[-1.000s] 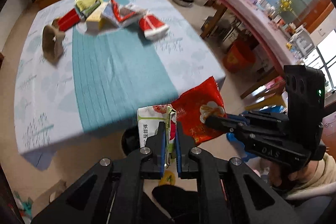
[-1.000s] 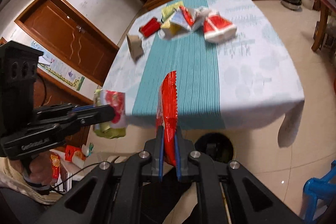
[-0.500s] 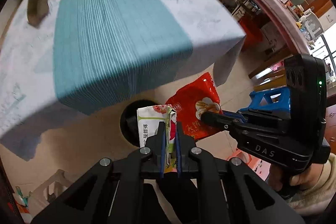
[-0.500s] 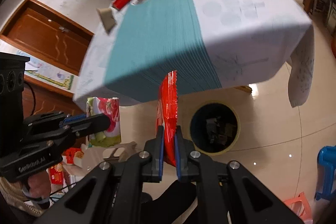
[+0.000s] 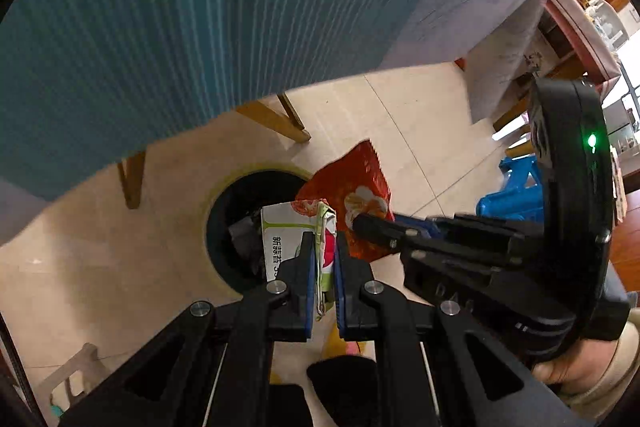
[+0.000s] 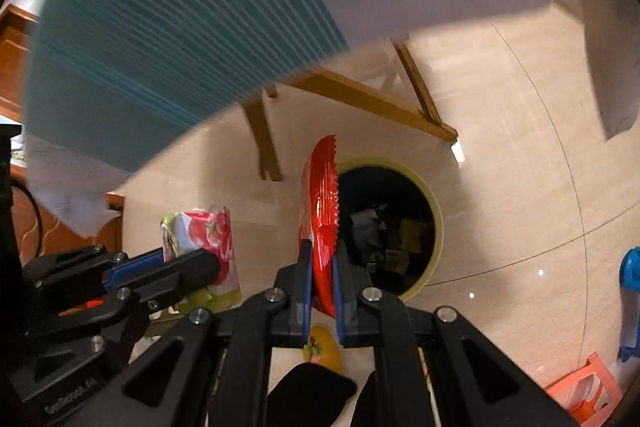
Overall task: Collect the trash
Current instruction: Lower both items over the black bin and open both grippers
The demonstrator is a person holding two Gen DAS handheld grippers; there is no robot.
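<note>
Below the table's teal cloth [image 5: 200, 27], the bin [image 6: 434, 227] sits on tile; your left gripper [image 5: 322, 259] clamps a white wrapper [image 5: 288, 231], your right gripper [image 6: 321, 267] a red packet [image 6: 320, 203].

Home dining room: clothed wooden table [image 5: 240, 7], tiled floor [image 6: 500, 107] (plastic stools [image 5: 508, 195])

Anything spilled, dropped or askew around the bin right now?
Nothing stands out. The left gripper is shut on the white tomato-print wrapper, the right gripper on the red snack bag. The trash bin stands upright beside the table leg.
</note>
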